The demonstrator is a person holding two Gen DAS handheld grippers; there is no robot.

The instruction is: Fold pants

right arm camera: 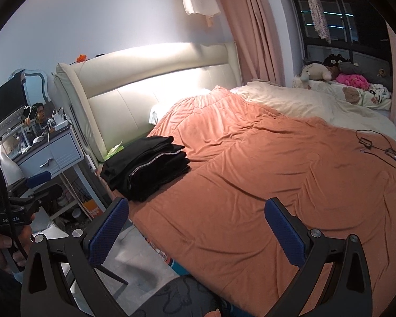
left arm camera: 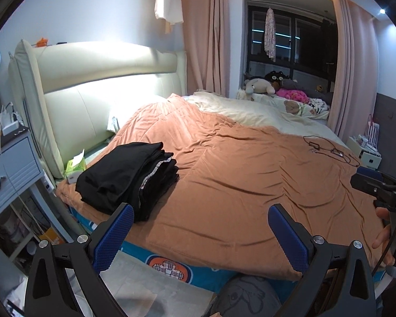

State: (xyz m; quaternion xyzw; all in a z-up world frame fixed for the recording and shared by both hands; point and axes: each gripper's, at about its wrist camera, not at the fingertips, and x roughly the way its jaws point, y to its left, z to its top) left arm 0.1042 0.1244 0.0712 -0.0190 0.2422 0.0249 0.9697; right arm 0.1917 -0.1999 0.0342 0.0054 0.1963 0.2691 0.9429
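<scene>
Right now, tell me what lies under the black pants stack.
The black pants stack rests on the orange blanket; whatever lies beneath that blanket is covered.

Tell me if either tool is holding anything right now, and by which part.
Nothing is held. The left tool and the right tool are both open and empty, apart from the folded black pants lying on the orange blanket.

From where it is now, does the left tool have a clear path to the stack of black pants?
Probably yes. The left tool is open and empty, and the black pants lie just ahead near the bed's edge on the orange blanket. Nothing sits between them; the green tissue pack is off behind the stack.
</scene>
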